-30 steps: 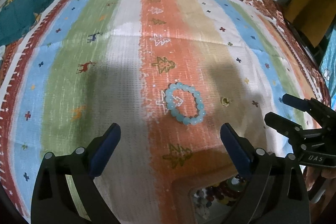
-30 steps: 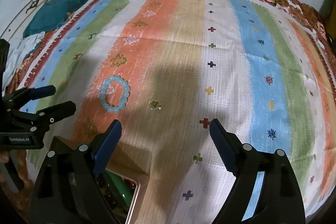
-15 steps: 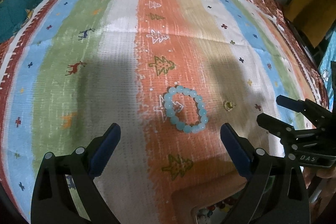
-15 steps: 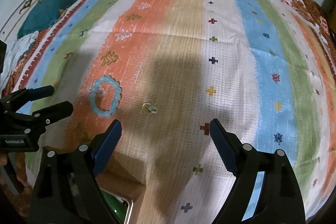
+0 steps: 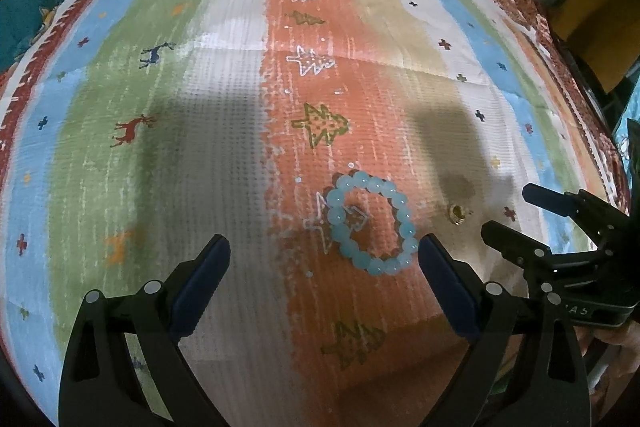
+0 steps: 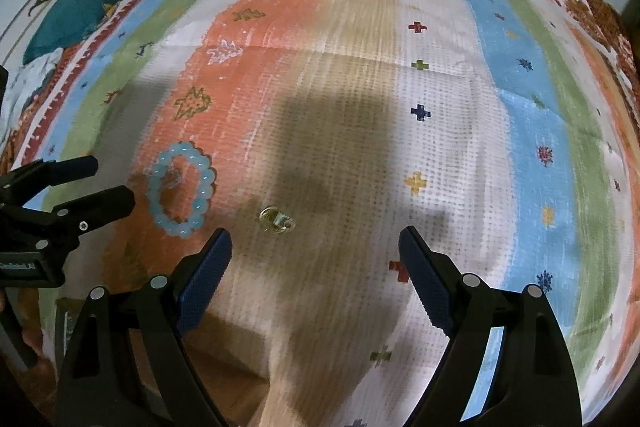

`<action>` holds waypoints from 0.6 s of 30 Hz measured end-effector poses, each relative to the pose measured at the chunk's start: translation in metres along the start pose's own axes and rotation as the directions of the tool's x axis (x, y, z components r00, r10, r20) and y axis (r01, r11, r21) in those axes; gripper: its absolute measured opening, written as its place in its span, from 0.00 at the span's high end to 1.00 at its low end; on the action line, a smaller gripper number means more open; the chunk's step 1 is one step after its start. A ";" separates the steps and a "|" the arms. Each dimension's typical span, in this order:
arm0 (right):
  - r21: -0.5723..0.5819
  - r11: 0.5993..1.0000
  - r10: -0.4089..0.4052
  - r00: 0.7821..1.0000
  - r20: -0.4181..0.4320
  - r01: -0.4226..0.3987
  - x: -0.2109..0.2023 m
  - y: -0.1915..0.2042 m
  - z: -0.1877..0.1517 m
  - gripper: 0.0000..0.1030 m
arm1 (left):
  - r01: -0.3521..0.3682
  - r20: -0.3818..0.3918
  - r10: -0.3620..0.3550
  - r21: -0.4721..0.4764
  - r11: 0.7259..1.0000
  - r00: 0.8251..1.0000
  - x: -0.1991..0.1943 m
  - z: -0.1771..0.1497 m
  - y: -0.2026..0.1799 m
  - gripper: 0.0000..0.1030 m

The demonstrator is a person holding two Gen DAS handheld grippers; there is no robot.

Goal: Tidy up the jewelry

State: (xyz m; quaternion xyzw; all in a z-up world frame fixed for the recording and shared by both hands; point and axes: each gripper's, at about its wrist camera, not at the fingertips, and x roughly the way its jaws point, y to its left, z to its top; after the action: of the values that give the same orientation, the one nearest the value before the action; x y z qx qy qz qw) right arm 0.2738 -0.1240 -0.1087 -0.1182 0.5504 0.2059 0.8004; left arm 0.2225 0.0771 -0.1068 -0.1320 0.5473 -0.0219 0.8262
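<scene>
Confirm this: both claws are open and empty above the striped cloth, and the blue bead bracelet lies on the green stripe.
Wrong stripe. The blue bead bracelet lies on the orange stripe of the striped cloth, as the left wrist view shows. The rest holds: the left claw and right claw are open and empty.

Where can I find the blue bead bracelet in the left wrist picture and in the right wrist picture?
Left wrist: the bracelet lies right of centre on the orange stripe, beside the right finger's tip.
Right wrist: the bracelet lies at the left, above the left finger's tip.
Shared landmark: the small gold ring, just right of the bracelet in both.
</scene>
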 end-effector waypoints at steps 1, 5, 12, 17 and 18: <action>0.000 1.000 0.000 1.000 -0.003 0.000 0.002 0.000 0.001 0.17 | -0.001 -0.002 0.001 0.000 1.000 1.000 0.001 0.001 0.000 0.10; -0.010 1.000 -0.001 1.000 -0.011 0.001 0.010 0.000 0.004 0.17 | -0.006 -0.016 0.006 0.013 1.000 1.000 0.008 0.004 -0.001 0.10; -0.016 1.000 -0.011 1.000 -0.024 0.011 0.022 0.000 0.010 0.17 | -0.046 -0.037 0.048 0.042 0.998 0.998 0.021 0.008 -0.001 0.13; -0.022 1.000 -0.011 0.999 -0.033 0.010 0.030 0.003 0.013 0.17 | -0.063 -0.037 0.065 0.039 0.997 0.997 0.026 0.011 0.000 0.16; -0.024 1.000 -0.011 0.999 -0.035 0.010 0.032 0.003 0.013 0.17 | -0.066 -0.036 0.067 0.045 0.997 0.997 0.026 0.011 -0.001 0.16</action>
State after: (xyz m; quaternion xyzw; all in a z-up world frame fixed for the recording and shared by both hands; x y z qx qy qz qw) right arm 0.2932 -0.1091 -0.1336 -0.1344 0.5613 0.2060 0.7902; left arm 0.2432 0.0732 -0.1257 -0.0951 0.5662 -0.0090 0.8187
